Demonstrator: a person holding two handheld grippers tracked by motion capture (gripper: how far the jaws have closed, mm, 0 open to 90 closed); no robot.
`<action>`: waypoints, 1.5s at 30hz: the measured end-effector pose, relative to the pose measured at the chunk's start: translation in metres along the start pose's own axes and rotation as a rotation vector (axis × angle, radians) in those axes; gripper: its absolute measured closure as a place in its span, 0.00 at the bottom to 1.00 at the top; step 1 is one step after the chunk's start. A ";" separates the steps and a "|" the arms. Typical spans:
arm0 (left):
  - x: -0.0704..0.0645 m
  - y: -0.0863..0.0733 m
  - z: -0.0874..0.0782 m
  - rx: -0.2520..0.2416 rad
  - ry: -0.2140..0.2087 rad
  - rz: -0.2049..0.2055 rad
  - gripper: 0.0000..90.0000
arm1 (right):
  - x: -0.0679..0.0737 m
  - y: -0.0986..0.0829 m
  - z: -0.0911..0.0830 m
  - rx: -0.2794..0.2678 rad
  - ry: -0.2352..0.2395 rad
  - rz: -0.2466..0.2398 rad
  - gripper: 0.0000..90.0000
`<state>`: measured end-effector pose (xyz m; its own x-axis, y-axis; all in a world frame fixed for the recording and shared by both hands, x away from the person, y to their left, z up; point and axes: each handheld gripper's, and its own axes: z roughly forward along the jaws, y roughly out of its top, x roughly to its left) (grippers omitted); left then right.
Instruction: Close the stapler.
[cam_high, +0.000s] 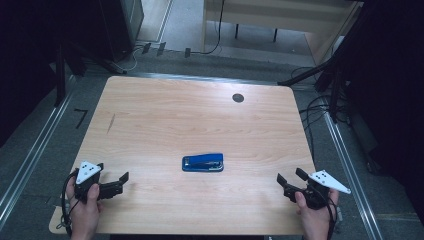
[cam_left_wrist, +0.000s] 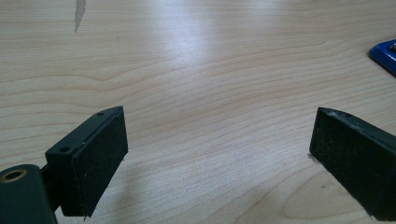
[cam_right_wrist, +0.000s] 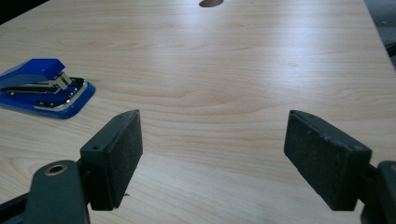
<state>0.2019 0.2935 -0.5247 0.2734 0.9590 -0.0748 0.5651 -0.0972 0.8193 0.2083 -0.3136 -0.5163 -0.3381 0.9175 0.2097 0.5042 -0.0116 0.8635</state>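
A blue stapler (cam_high: 202, 163) lies flat near the middle of the wooden table (cam_high: 195, 115), closer to the front edge. In the right gripper view the stapler (cam_right_wrist: 43, 87) sits at the left with its metal mouth facing right. A corner of the stapler (cam_left_wrist: 385, 53) peeks in at the right edge of the left gripper view. My left gripper (cam_high: 119, 181) rests at the front left of the table, open with nothing between its jaws. My right gripper (cam_high: 288, 178) is at the front right, open and empty too. Both stand well apart from the stapler.
A round cable hole (cam_high: 238, 98) sits near the table's far edge. A dark streak (cam_high: 110, 123) marks the wood at the left. Cables (cam_high: 320, 112) trail on the floor to the right, and a wooden bench (cam_high: 280, 20) stands beyond the table.
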 end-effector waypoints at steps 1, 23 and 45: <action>0.000 0.000 0.000 0.000 0.000 0.000 0.05 | -0.002 -0.001 -0.002 0.000 -0.005 0.001 0.22; 0.000 0.000 0.000 0.003 0.001 0.003 0.05 | -0.054 -0.025 -0.041 -0.032 -0.055 0.052 0.22; 0.000 0.000 0.001 0.004 0.001 0.005 0.05 | -0.073 -0.044 -0.036 -0.011 -0.081 0.097 0.22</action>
<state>0.2024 0.2930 -0.5249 0.2752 0.9588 -0.0705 0.5670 -0.1026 0.8173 0.1823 -0.3943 -0.5527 -0.2223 0.9410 0.2551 0.5224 -0.1059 0.8461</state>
